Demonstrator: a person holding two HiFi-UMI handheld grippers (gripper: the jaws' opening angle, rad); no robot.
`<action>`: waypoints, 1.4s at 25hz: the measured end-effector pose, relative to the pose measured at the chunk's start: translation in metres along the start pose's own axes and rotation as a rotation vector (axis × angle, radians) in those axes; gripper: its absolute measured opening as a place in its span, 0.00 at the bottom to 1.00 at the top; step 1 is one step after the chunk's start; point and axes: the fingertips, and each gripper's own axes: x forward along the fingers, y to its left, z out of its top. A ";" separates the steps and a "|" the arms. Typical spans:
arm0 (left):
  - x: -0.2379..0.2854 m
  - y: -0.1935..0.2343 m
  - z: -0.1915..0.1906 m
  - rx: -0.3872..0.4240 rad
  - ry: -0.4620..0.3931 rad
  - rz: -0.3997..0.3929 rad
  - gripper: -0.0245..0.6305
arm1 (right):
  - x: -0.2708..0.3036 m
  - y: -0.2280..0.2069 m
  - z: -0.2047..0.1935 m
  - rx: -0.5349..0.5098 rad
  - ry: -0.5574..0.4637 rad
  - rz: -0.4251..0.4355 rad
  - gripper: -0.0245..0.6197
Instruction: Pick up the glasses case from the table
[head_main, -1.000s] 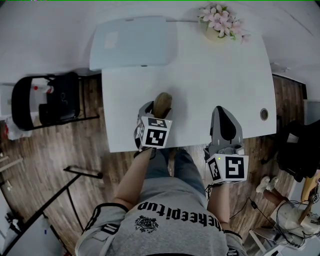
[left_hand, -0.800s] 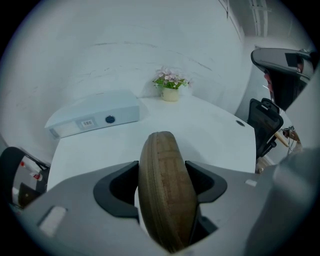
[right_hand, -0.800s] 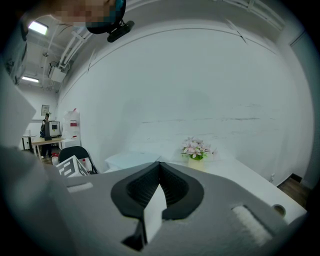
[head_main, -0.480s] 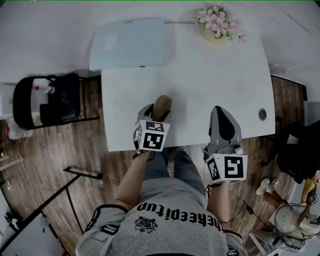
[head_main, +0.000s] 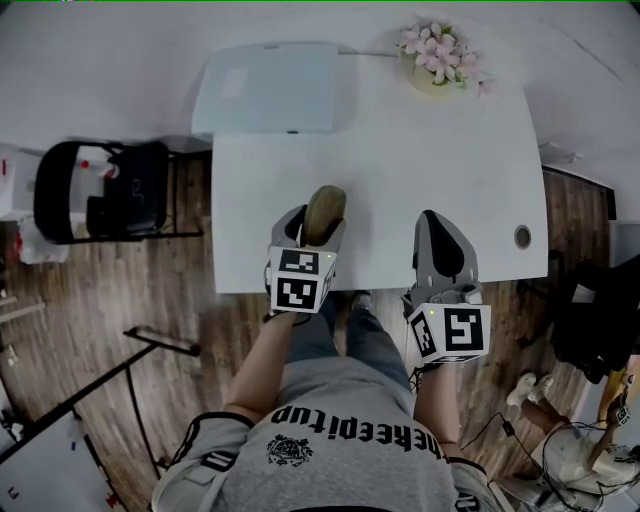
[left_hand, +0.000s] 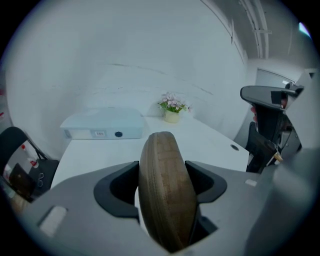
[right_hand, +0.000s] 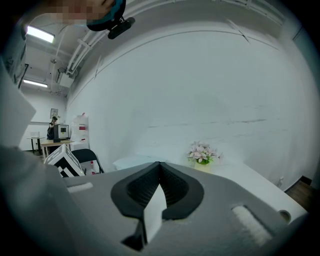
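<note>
Head view: the left gripper (head_main: 320, 224) clamps the brown case (head_main: 325, 204) at the table's (head_main: 400, 150) 7 o'clock edge. The right gripper (head_main: 437, 222) sits at 5 o'clock, a box (head_main: 270, 88) at 11 and flowers (head_main: 440, 50) at 1.

Left gripper view: both jaws press the case's sides, and it stands on edge.

Right gripper view: the jaws meet with nothing between them.

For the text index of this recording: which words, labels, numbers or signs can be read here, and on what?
"HEKEEPITUP": upside down across the person's shirt; its start may be cut off.
Label on the pale blue box: too small to read.
Marker cubes: square patterns only, no words.
</note>
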 end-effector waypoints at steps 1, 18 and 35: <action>-0.004 0.000 0.003 -0.006 -0.012 0.004 0.50 | 0.000 0.001 0.001 -0.001 -0.004 0.007 0.05; -0.068 -0.006 0.045 -0.057 -0.235 0.075 0.50 | -0.011 0.013 0.015 -0.030 -0.058 0.103 0.05; -0.113 -0.020 0.070 -0.052 -0.385 0.165 0.50 | -0.017 0.013 0.027 -0.050 -0.095 0.190 0.04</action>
